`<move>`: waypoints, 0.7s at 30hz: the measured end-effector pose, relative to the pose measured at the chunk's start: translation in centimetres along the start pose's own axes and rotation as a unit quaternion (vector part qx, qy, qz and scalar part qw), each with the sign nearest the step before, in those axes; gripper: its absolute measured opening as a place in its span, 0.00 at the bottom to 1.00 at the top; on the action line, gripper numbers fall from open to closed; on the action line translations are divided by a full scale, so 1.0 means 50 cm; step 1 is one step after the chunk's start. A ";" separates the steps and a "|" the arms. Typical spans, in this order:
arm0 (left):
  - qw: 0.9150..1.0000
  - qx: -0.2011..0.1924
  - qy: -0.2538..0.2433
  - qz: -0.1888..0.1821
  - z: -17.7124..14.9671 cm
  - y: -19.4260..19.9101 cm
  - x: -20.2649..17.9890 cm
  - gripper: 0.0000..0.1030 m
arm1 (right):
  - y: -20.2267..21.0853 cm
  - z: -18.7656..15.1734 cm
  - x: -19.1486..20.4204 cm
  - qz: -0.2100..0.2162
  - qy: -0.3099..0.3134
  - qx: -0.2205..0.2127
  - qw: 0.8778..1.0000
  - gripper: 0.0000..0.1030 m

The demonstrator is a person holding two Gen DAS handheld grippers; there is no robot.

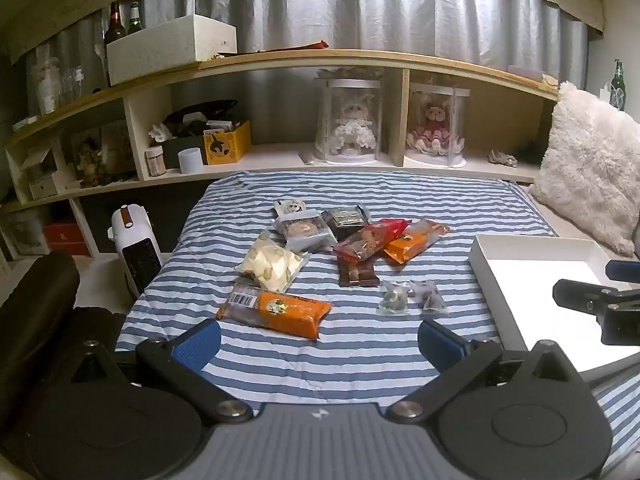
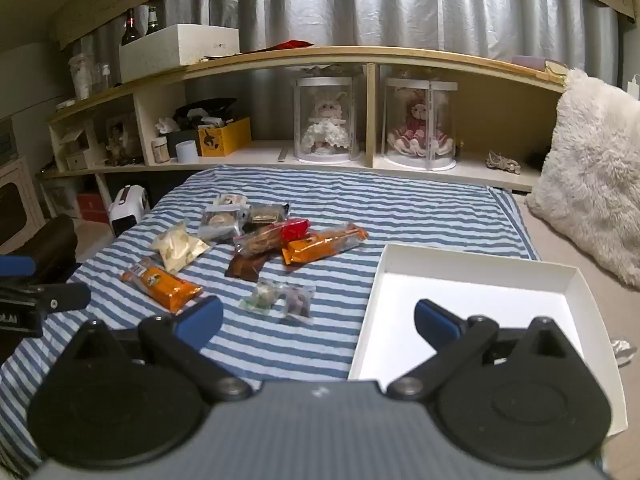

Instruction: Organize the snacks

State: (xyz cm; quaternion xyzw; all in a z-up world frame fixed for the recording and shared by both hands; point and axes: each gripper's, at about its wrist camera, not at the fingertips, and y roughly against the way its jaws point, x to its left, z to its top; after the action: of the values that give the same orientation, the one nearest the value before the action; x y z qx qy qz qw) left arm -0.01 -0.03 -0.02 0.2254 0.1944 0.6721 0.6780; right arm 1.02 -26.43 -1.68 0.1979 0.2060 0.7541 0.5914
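— What's laid out there?

— Crinkly plastic snack packets on a blue-and-white striped cloth [image 1: 340, 360]: a glossy orange packet [image 1: 280, 310] nearest, a cream pouch [image 1: 272, 262] behind it, two small clear sachets [image 1: 414, 298], and a heap of red, orange and brown wrappers [image 1: 376, 246]. A shallow white cardboard tray [image 2: 472, 268] sits to the right, flat and rectangular.

— And the claws?

— The left gripper [image 1: 320, 338] hangs just short of the orange packet, fingers spread wide, nothing between them. The right gripper [image 2: 318, 318] is equally wide apart, one blue pad [image 2: 436, 320] over the tray's corner. Both tilt downward.
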 end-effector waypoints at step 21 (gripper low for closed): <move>1.000 0.004 0.009 -0.006 -0.002 -0.002 0.003 1.00 | 0.004 0.000 0.007 -0.002 0.003 0.002 1.000 1.00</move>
State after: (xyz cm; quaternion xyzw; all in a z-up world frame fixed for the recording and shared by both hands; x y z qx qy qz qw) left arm 0.04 0.14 -0.16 0.2205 0.2043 0.6694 0.6793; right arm 0.78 -26.12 -1.55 0.1964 0.2102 0.7530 0.5917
